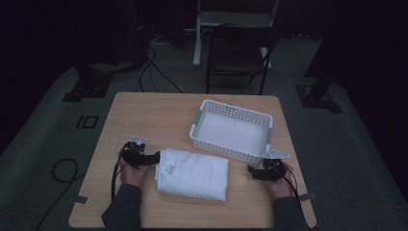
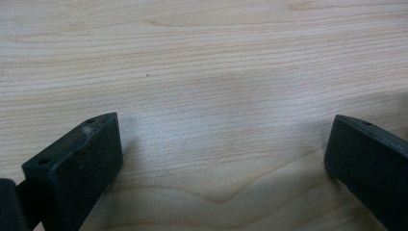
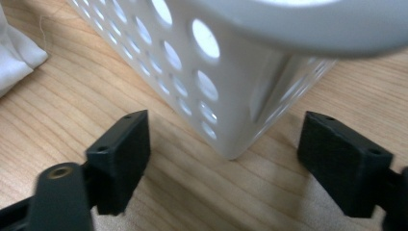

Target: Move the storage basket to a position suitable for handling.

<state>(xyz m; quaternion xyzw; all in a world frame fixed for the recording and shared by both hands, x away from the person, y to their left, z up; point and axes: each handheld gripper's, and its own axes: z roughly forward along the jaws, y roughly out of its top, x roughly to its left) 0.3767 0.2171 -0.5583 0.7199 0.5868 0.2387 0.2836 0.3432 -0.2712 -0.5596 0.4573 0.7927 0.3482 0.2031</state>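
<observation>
A folded white cloth [image 1: 193,174] lies on the wooden table [image 1: 159,115], in front of a white perforated basket [image 1: 231,130]. My left gripper [image 1: 156,157] rests at the cloth's left edge; its jaws stand wide apart over bare wood, and it [image 2: 223,159] is open with nothing between them. My right gripper [image 1: 251,169] sits to the right of the cloth, near the basket's front right corner. Its camera shows the gripper [image 3: 223,159] open, with the basket's corner [image 3: 231,125] just ahead of the jaws and a bit of the cloth [image 3: 14,57] at the left.
A dark folding chair [image 1: 238,53] and a white post stand beyond the table's far edge. Cables run over the grey floor at the left. Bare tabletop lies behind the cloth and left of the basket.
</observation>
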